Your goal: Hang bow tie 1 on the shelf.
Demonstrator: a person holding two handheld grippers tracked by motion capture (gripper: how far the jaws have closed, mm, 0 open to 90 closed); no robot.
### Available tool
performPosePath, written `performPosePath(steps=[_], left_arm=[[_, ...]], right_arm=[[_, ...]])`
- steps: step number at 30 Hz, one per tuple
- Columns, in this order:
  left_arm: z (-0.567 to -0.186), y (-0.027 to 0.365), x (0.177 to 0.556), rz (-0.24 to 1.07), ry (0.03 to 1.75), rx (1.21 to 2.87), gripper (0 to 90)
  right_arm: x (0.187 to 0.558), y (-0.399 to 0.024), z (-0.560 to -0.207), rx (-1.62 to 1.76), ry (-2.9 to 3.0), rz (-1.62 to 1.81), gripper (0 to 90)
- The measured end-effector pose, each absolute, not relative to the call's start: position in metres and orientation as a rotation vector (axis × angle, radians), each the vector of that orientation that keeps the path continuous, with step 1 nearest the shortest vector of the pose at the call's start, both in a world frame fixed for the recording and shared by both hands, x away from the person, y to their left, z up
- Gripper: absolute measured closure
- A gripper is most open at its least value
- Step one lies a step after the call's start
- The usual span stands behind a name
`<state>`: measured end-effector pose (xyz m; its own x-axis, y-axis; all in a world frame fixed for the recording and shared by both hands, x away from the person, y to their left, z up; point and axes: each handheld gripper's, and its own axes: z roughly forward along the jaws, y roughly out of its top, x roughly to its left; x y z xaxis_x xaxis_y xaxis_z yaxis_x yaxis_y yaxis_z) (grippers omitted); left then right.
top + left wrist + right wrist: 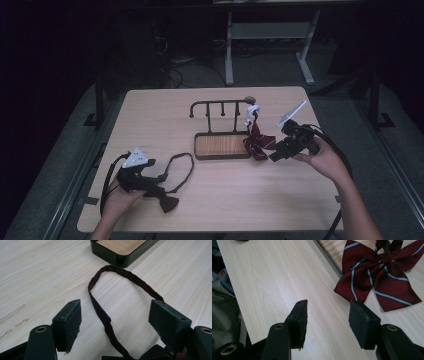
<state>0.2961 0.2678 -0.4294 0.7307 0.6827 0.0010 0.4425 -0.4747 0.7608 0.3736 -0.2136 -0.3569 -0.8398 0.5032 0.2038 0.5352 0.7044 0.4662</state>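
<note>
1. Pale wood bench [165, 107] carries a dark tray [222, 145] with a hook rack.
2. Striped red bow tie [377, 275] lies against the tray's right end; the right claw [328, 322] gapes empty just short of it.
3. Dark bow tie [167, 200] lies near the front-left; the left claw [116, 322] stands released around its strap [105, 315].

We see a table [274, 280] of pale, matt wood grain with faint scuffs. The tray [120, 255] has a glossy dark rim around a striped wood-look base. The striped bow tie [377, 277] is smooth woven cloth, dark red with light stripes; the dark bow tie [117, 315] has a matt, puckered fabric strap. The pads [362, 322] look rough, matt black rubber.
</note>
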Motion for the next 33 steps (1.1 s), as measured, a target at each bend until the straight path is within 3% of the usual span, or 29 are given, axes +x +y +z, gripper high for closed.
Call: performPosePath(steps=[28, 33], left_arm=[[-0.428, 0.265, 0.301, 0.341, 0.846, 2.161, 24.9], [-0.425, 0.264, 0.306, 0.319, 0.865, 2.161, 20.5]], right_arm=[[0.34, -0.231, -0.401, -0.902, -2.791, -0.869, 45.5], [0.331, -0.233, -0.408, -0.93, -2.77, -0.901, 41.6]])
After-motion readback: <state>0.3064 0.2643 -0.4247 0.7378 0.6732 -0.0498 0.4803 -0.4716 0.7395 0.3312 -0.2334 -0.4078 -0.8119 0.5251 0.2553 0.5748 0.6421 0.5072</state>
